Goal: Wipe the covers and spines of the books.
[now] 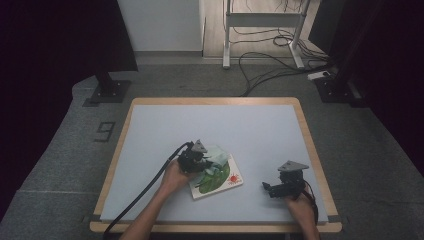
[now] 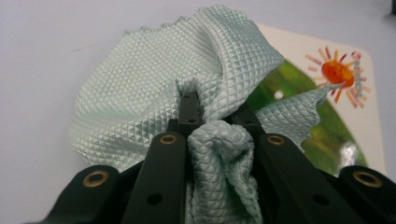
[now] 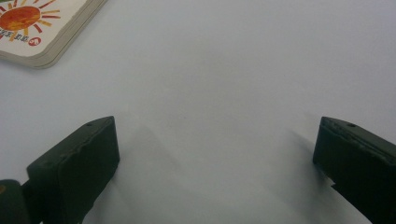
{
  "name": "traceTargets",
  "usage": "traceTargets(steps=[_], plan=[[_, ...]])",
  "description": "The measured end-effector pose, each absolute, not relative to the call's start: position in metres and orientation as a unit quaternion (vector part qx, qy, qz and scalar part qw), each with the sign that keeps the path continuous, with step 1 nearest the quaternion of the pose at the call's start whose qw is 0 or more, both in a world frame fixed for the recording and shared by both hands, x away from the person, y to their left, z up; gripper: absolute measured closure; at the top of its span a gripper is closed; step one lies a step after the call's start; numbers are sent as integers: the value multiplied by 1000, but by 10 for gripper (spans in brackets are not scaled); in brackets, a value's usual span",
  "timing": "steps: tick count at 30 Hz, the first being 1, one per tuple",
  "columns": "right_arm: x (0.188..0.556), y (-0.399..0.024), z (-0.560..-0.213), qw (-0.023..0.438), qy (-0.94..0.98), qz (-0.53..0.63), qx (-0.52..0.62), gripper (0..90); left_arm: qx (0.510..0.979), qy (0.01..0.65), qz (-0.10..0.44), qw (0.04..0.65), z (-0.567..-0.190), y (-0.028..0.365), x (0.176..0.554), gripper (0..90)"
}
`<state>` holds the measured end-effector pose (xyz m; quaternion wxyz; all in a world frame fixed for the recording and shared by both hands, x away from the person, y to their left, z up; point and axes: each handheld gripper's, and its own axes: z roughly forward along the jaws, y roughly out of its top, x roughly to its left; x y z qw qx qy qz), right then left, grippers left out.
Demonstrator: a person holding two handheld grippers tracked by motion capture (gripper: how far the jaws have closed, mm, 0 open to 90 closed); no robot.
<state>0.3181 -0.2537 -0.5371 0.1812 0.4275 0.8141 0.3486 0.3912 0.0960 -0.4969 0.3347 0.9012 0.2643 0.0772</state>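
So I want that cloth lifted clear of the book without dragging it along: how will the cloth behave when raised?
The cloth is probably floppy: it bunches between the left gripper jaws and drapes over the book. It likely weighs little, so the book should stay put. Its woven texture probably grips well.

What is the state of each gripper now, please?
Left gripper: closed on the green cloth, over the book.
Right gripper: open, holding nothing.
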Motion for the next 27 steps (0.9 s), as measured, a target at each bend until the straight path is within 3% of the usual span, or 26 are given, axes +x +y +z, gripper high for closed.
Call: traceTargets(steps=[27], plan=[[318, -254, -537, 181, 814, 349, 427, 0, 907, 246, 61, 336, -501, 38, 415, 779]])
